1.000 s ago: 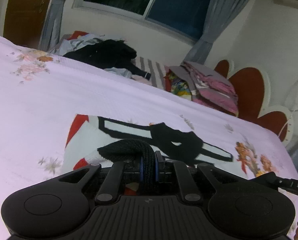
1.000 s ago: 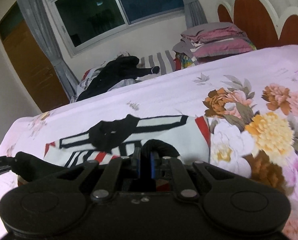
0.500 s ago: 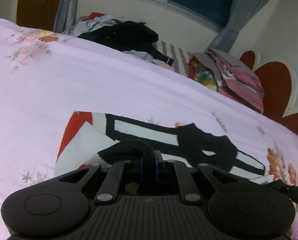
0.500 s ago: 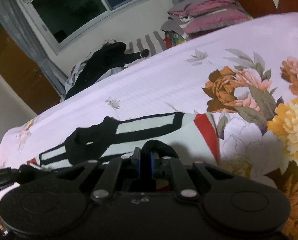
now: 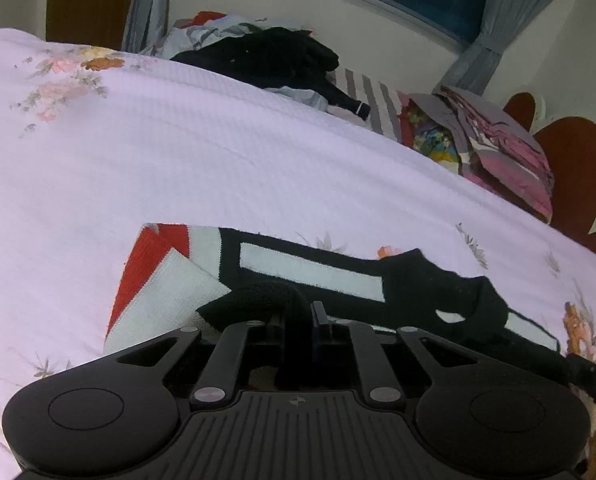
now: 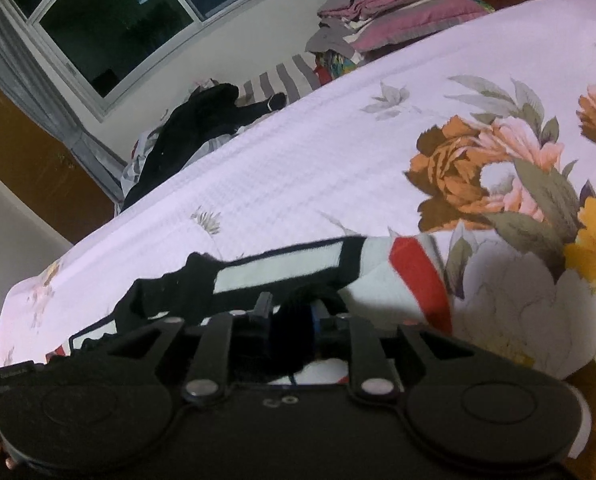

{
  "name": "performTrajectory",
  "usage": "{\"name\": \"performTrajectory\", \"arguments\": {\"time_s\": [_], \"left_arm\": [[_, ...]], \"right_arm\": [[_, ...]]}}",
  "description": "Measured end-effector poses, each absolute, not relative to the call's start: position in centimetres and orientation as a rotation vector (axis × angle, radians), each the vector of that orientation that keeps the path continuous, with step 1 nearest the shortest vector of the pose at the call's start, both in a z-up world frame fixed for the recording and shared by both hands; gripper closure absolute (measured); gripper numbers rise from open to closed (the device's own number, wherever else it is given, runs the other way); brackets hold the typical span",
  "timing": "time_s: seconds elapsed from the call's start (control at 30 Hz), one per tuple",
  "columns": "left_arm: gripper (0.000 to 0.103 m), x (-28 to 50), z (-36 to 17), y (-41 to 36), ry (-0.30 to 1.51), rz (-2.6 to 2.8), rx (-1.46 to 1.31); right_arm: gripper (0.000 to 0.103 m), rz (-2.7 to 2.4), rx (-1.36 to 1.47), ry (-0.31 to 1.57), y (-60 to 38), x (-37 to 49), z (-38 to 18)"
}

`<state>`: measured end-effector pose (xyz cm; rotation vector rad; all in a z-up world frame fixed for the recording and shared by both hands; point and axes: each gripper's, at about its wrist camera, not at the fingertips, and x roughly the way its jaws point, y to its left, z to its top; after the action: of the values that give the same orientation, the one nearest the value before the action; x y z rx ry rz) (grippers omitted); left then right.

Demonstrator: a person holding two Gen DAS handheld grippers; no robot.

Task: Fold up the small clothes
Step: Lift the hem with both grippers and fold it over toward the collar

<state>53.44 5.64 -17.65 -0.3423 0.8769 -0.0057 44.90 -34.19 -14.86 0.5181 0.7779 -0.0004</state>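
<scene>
On the lilac floral bed (image 5: 225, 168), my left claw (image 5: 300, 316) and right claw (image 6: 289, 312) each clamp the black ribbed hem of the white, red and black knitted garment (image 5: 310, 276).

Legible text: none. Small white lettering on the black cable connector (image 6: 11, 374) was too blurred to read.

Left tongs (image 5: 300, 320) pinched tight; right tongs (image 6: 289, 316) likewise (both low).
</scene>
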Motion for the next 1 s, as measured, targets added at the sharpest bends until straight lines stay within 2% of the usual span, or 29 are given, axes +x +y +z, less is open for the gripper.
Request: {"name": "performTrajectory", "arguments": {"time_s": [0.03, 0.07, 0.1, 0.13, 0.17, 0.3, 0.37, 0.4, 0.43, 0.5, 0.6, 0.9, 1.0], "left_arm": [[0.09, 53.5, -17.6, 5.9, 0.88, -0.01, -0.357], [0.09, 53.6, -17.5, 6.3, 0.884, -0.012, -0.375], [0.09, 53.7, -17.4, 6.6, 0.89, -0.009, -0.395], [0.09, 53.7, -17.4, 6.9, 0.892, -0.002, -0.415], [0.089, 53.7, -17.4, 7.1, 0.893, 0.004, -0.435], [0.087, 53.3, -17.0, 7.2, 0.878, -0.004, -0.467], [0.077, 53.2, -16.6, 7.6, 0.864, -0.019, -0.499], [0.067, 53.1, -16.3, 7.8, 0.85, -0.009, -0.515], [0.046, 52.9, -15.9, 8.2, 0.829, 0.013, -0.526], [0.029, 52.4, -14.8, 8.8, 0.748, 0.045, -0.53], [0.029, 52.3, -14.3, 8.7, 0.74, 0.055, -0.448], [0.029, 50.4, -16.4, 3.8, 0.806, -0.101, -0.18], [0.029, 50.2, -17.2, 3.2, 0.848, -0.096, -0.166]], "right_arm": [[0.041, -0.017, 0.509, 0.76, -34.4, 44.9, -14.6], [0.03, -0.029, 0.503, 0.74, -34.6, 44.8, -14.3], [0.034, -0.031, 0.497, 0.733, -34.8, 44.8, -14.2], [0.046, -0.027, 0.479, 0.737, -34.8, 44.9, -14.0], [0.049, -0.035, 0.459, 0.744, -34.9, 45.0, -13.9], [0.05, -0.042, 0.395, 0.74, -34.6, 44.8, -13.5], [0.05, -0.048, 0.356, 0.738, -34.2, 44.7, -13.3], [0.05, -0.044, 0.342, 0.735, -34.1, 44.6, -13.2], [0.05, -0.039, 0.328, 0.734, -33.9, 44.5, -13.2], [0.05, -0.02, 0.282, 0.755, -33.2, 44.5, -13.4], [0.05, -0.021, 0.219, 0.803, -32.3, 44.5, -14.5], [0.069, -0.055, 0.167, 0.846, -31.9, 43.3, -15.8], [0.069, -0.069, 0.176, 0.843, -32.3, 42.8, -15.5]]}}
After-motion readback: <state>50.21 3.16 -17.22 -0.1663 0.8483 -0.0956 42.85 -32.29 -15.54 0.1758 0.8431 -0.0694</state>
